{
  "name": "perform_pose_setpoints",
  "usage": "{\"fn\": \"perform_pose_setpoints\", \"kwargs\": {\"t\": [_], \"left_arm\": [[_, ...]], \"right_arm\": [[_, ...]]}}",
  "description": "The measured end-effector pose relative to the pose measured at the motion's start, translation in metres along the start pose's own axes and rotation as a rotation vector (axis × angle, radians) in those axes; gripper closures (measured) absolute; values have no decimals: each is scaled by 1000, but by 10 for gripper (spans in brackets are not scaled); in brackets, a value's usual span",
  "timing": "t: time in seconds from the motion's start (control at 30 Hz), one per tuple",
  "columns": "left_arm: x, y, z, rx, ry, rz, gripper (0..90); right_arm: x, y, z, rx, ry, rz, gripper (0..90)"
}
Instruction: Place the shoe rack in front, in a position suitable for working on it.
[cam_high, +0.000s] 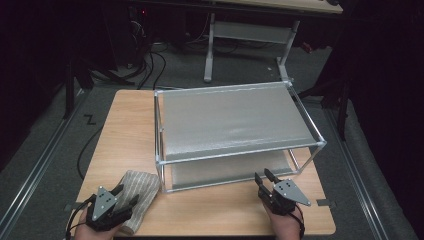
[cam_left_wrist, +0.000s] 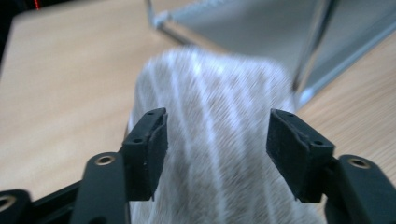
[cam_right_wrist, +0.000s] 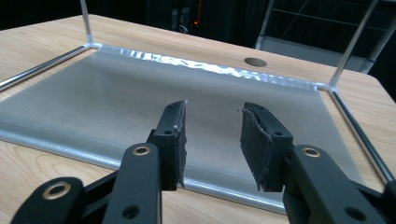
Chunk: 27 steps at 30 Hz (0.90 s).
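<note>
Your left gripper stands with its jaws apart, straddling the folded striped cloth without pressing it; the cloth lies on the wooden table, just beside the front left corner of the two-tier metal rack. Your right gripper is also parted, with nothing between its jaws, facing the rack's lower shelf. Close too shallowly and you'll likely pinch one layer, so the fold drags open. The high view shows the cloth's whole outline; the left gripper view shows the clearance at the pads.
</note>
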<state>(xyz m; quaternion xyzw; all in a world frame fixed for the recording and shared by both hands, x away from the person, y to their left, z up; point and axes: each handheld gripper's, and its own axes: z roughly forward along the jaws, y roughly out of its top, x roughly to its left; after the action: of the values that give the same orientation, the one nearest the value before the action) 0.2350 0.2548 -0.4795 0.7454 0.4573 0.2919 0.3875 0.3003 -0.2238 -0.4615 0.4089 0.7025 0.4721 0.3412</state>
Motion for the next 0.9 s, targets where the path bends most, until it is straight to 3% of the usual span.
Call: {"fn": "perform_pose_setpoints", "kwargs": {"t": [0.13,0.2,0.3,0.47,0.57,0.63,0.8,0.9], "left_arm": [[2,-7,13,108,-8,14,359],[2,-12,20,154,-32,4,361],[3,-14,23,152,-70,-20,390],[5,-15,21,115,-118,-29,623],[10,-16,13,39,-138,-57,679],[13,-15,0,-60,-135,-54,683],[7,-8,-29,-267,-127,3,683],[1,-5,-41,-376,-161,18,683]], "right_arm": [[4,2,1,-3,10,-8,595],[5,2,1,-10,12,-7,594],[6,2,0,-7,10,-6,594],[7,1,1,2,12,-9,594],[6,1,0,-3,9,-5,594],[5,1,-1,-8,6,-2,594],[5,0,1,-2,8,-1,595],[6,1,2,2,14,-7,595]]}}
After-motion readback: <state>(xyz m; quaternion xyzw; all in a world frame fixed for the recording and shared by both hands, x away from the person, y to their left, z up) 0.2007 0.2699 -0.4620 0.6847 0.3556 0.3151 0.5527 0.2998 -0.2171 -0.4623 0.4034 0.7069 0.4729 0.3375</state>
